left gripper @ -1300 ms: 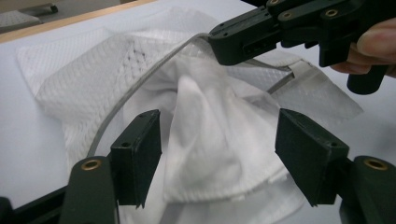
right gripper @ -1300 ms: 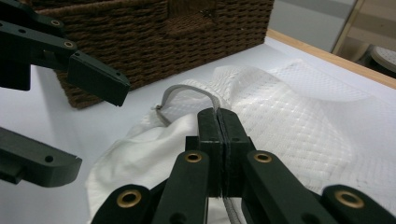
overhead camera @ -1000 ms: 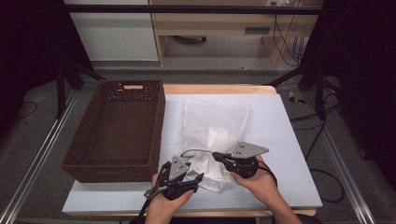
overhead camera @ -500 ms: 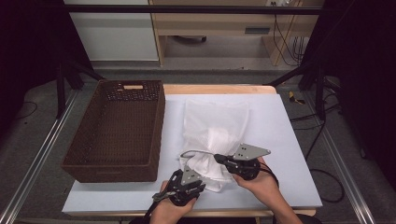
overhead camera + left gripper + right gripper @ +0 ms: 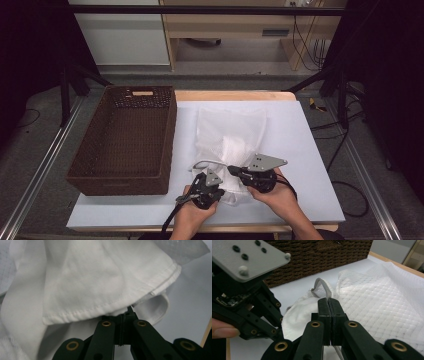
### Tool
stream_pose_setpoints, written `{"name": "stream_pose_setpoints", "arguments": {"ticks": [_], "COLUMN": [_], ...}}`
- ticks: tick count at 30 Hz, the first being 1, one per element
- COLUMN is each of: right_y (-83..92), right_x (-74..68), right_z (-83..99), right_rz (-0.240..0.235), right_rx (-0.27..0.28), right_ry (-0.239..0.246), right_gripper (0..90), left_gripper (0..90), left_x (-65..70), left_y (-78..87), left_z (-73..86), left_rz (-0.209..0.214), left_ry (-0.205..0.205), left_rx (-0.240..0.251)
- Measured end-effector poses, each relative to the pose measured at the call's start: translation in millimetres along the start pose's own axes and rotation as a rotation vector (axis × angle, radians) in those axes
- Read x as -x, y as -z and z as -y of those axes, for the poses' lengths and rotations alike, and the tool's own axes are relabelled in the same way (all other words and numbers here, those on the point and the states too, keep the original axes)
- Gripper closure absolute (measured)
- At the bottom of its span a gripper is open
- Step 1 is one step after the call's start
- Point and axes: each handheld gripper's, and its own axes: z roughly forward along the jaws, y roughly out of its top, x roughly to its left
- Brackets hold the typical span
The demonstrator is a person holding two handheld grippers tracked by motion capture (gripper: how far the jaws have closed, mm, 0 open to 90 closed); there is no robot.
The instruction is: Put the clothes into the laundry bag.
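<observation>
White tabletop (image 5: 310, 150), wicker basket (image 5: 125, 142) left of both grippers; left gripper (image 5: 123, 315) has just closed on white cloth (image 5: 95, 282); right gripper (image 5: 329, 307) pinches grey strap (image 5: 324, 288) of mesh bag (image 5: 382, 302).

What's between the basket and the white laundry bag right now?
A bare strip of table, seen in the high view; the wicker basket and mesh laundry bag lie apart. The right gripper view shows the same bare stretch.
</observation>
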Motion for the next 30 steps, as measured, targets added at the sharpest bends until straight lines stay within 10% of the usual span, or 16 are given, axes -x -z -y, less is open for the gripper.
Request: {"name": "stream_pose_setpoints", "arguments": {"ticks": [30], "right_y": [7.1], "right_x": [8.8], "right_z": [-1.8], "right_rz": [0.039], "right_rx": [0.021], "right_ry": [-0.049], "right_gripper": [89.7], "left_gripper": [90.0], "left_x": [-20.7], "left_y": [-24.2], "left_z": [-31.6], "left_rz": [-0.054], "left_ry": [0.065], "left_rx": [0.079]}}
